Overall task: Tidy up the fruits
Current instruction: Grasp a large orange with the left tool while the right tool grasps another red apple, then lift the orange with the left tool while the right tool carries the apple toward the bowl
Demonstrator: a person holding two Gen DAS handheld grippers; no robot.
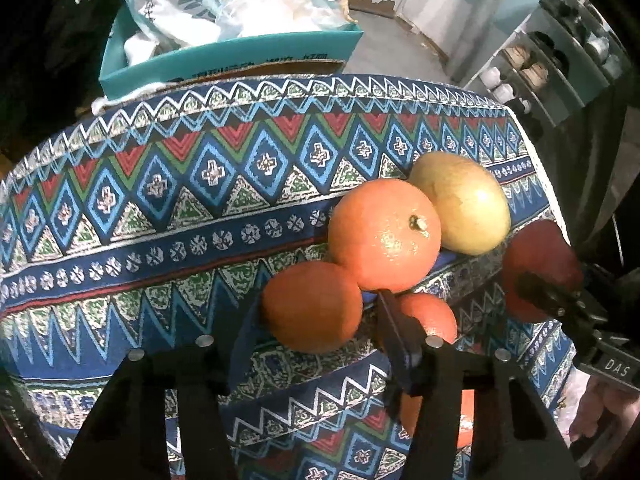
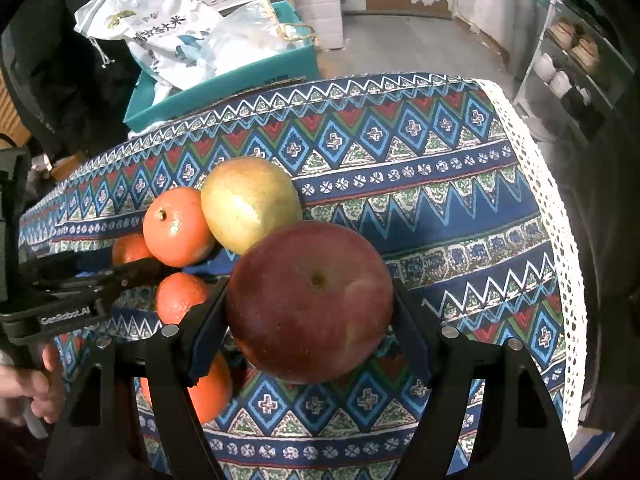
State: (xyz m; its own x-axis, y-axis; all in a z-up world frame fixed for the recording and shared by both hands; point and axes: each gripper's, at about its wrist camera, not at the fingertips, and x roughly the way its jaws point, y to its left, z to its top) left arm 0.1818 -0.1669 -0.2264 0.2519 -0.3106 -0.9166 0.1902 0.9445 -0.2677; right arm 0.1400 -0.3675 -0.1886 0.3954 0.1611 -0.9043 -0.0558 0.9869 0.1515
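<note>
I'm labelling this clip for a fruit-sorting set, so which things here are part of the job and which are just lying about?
Job:
- red apple, held in the right gripper
- orange, between the left gripper fingers
- stemmed orange
- yellow pear
- two more oranges

Lying about:
- teal box of bags
- shelf
- patterned tablecloth

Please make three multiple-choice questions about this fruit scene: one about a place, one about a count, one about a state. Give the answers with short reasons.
1. Where is the yellow fruit?
A) against the stemmed orange
B) on the floor
C) in a claw

2. How many oranges show?
A) two
B) four
C) six

3. The right claw is:
A) open, empty
B) shut on the red apple
C) shut on an orange

Answers: 1 A, the two touch; 2 B, either view counts four; 3 B, the apple is clamped in it.
</note>
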